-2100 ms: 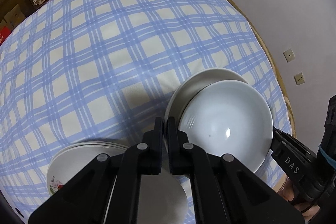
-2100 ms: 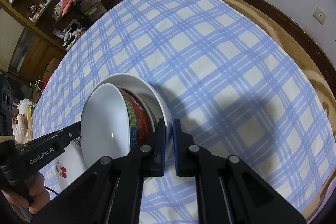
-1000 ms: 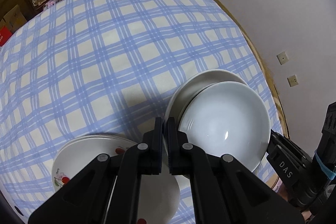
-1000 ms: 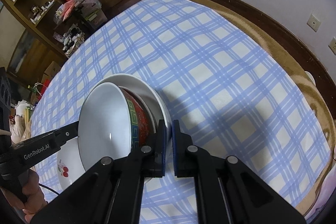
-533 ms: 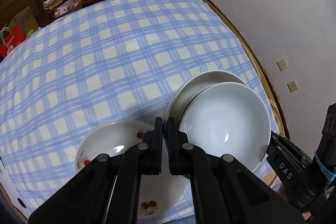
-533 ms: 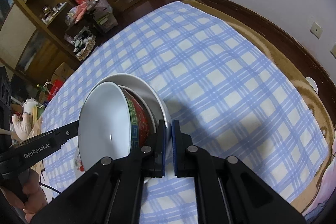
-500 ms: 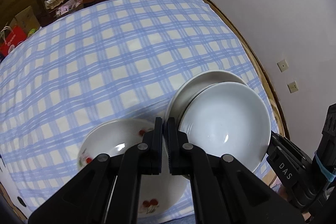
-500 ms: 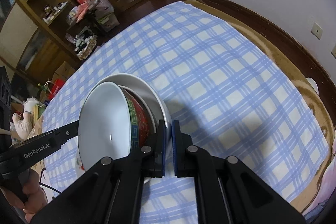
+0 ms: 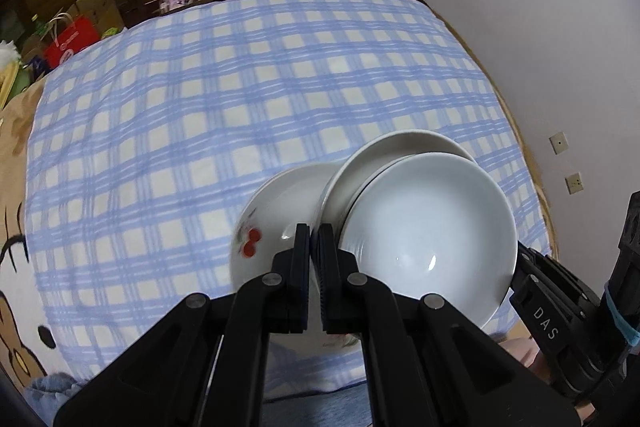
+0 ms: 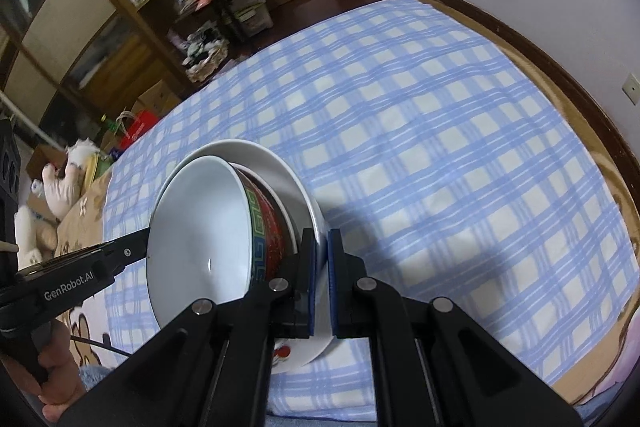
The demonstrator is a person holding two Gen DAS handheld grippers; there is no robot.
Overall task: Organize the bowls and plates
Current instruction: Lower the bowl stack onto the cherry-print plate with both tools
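Nearest in the left wrist view, the left gripper (image 9: 315, 247) has its jaws closed on the near rim of a white plate (image 9: 404, 147). In the right wrist view the right gripper (image 10: 321, 255) is likewise clamped on the opposite rim of the same plate. The plate is carried between the two grippers, tilted and clear of the cloth.

Seated on this plate, just beside the left fingers and to their right in the left view, is a bowl (image 9: 428, 231) with a white interior. The right wrist view shows its outer wall in red with a green patterned band. Its rim appears to touch the tip of the left gripper as seen from the right camera; whether it is pinched or only supported cannot be determined.

Beyond and below the left fingertips, a cherry-print plate (image 9: 276, 219) lies flat near the front edge of the blue checked tablecloth (image 9: 240, 87). Whether it is one plate or several stacked cannot be determined.

Beyond the fingers in both views, the cloth extends bare to the far edge of the table.

Status, as judged: the bowl is already nested on the carried plate and that pair is lifted. Remaining: set the pair down, probably onto the cherry-print plate, and release both grips.
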